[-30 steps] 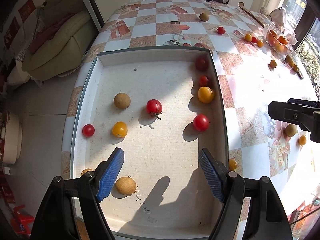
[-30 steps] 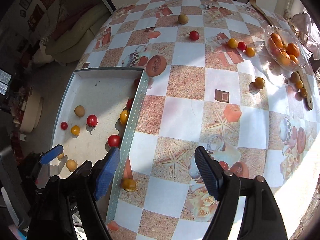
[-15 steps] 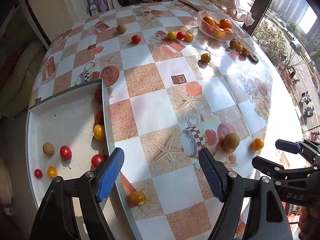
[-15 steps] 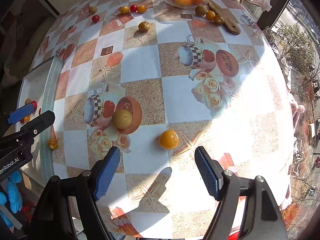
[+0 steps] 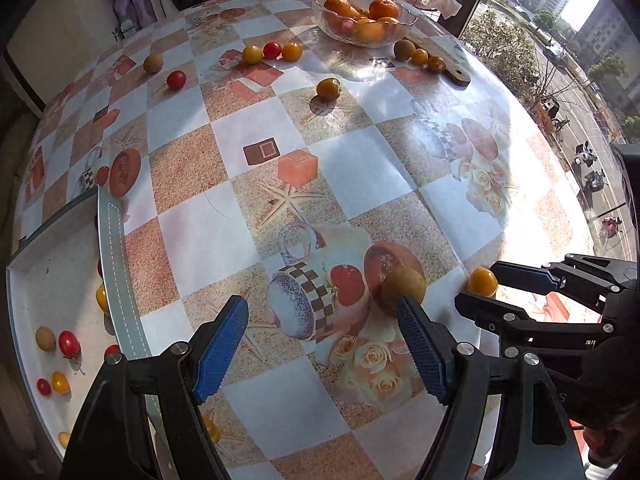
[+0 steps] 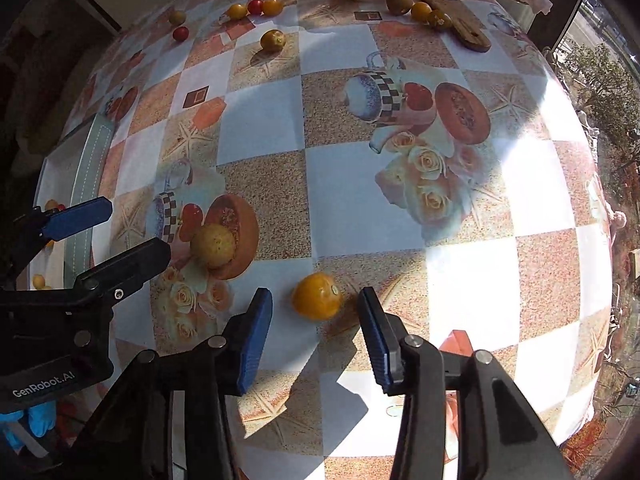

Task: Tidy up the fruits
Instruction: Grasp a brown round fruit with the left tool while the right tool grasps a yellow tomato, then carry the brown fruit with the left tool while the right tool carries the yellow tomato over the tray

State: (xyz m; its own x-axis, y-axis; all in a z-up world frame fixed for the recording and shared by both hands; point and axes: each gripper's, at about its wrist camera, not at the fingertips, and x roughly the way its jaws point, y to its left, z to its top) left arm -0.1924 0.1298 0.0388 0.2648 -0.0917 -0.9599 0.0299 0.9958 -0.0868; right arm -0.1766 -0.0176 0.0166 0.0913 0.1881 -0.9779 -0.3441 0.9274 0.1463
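At the left, the white tray [image 5: 116, 264] (some fruits lie in it) is seen on the surface [image 5: 256, 240]. The left claw [image 5: 322, 344] is held open beside the brown fruit [image 5: 402, 286]. The right claw [image 6: 316, 328] is closing around the orange fruit [image 6: 316, 296], not yet pressed.

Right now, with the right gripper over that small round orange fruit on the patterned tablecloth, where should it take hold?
Grip the small round orange fruit across its widest middle, coming straight down. It is a loose ball that could roll, and the right gripper is closing with a pad on either side, not yet touching.
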